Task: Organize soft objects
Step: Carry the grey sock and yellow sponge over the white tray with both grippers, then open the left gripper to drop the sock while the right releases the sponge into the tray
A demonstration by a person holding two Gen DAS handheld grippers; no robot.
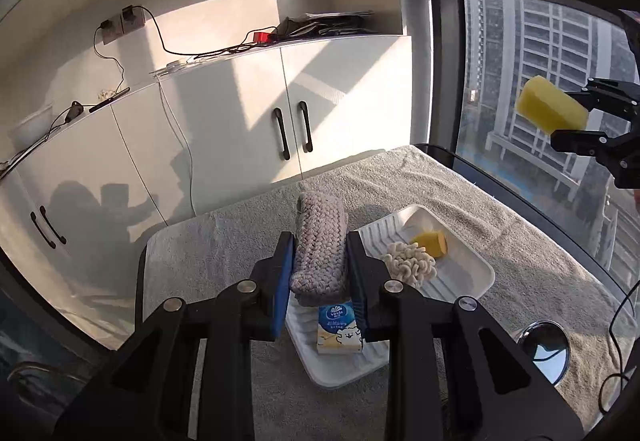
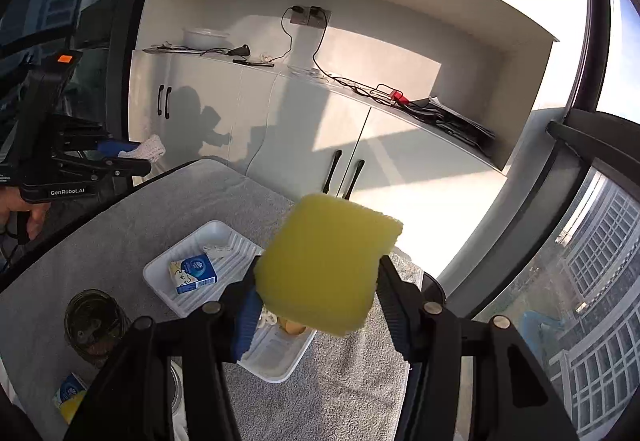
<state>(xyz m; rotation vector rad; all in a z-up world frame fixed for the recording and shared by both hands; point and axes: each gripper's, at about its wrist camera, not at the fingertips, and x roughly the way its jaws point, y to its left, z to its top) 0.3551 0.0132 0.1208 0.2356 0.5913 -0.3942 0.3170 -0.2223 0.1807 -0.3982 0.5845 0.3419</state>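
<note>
My left gripper [image 1: 319,269] is shut on a grey knitted cloth [image 1: 320,245] and holds it above the white tray [image 1: 468,269]. The tray holds a tissue pack [image 1: 340,329], a cream knitted piece [image 1: 410,263] and a small yellow sponge [image 1: 432,243]. My right gripper [image 2: 318,281] is shut on a large yellow sponge [image 2: 324,265] and holds it high above the tray [image 2: 160,273]. From the left wrist view that sponge [image 1: 550,109] and the right gripper [image 1: 576,121] are at the far right. The left gripper [image 2: 136,157] with the cloth [image 2: 152,147] shows at the left in the right wrist view.
The table is covered by a grey towel [image 1: 500,209]. A dark glass jar [image 2: 96,321] and a second tissue pack [image 2: 70,395] stand near the front edge. White cabinets [image 1: 240,109] with cables lie behind. A large window [image 1: 540,61] is at the right.
</note>
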